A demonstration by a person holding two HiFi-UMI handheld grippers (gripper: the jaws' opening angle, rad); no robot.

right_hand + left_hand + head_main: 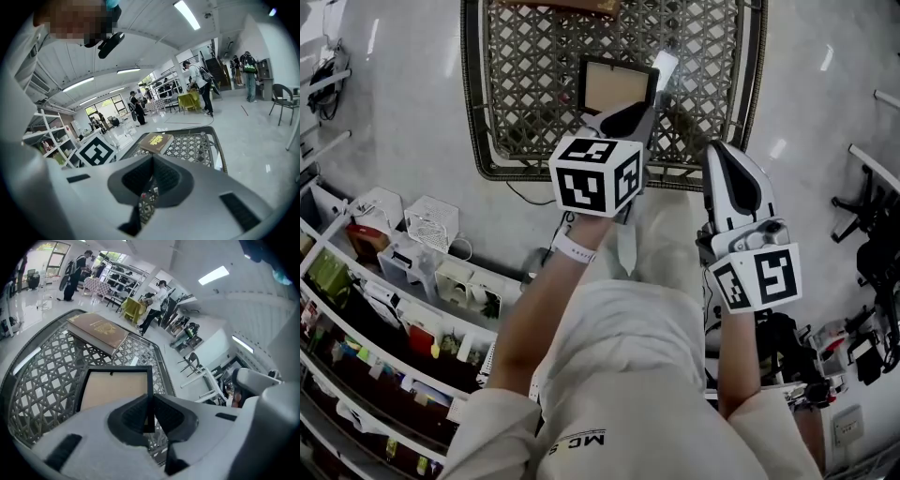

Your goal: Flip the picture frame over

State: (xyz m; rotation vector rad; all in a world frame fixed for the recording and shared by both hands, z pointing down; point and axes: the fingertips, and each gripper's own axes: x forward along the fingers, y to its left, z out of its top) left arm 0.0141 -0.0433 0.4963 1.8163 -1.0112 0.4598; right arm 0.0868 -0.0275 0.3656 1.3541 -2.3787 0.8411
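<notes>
A black picture frame [617, 86] with a tan panel facing me is raised at a tilt over the lattice table [525, 94]. My left gripper [647, 108] is shut on its right edge. In the left gripper view that thin black edge of the frame [115, 387] stands upright between the dark pads [136, 416] of the left gripper [149, 417]. My right gripper [724, 155] hovers by the table's near right edge, apart from the frame. In the right gripper view the right gripper [151, 176] is shut, with nothing between its pads.
A brown book [98, 331] lies at the far end of the table [42, 380]; the book [157, 142] also shows in the right gripper view. Shelves with goods [384, 309] run along my left. Chairs and equipment [862, 234] stand to the right. People stand far off on the glossy floor.
</notes>
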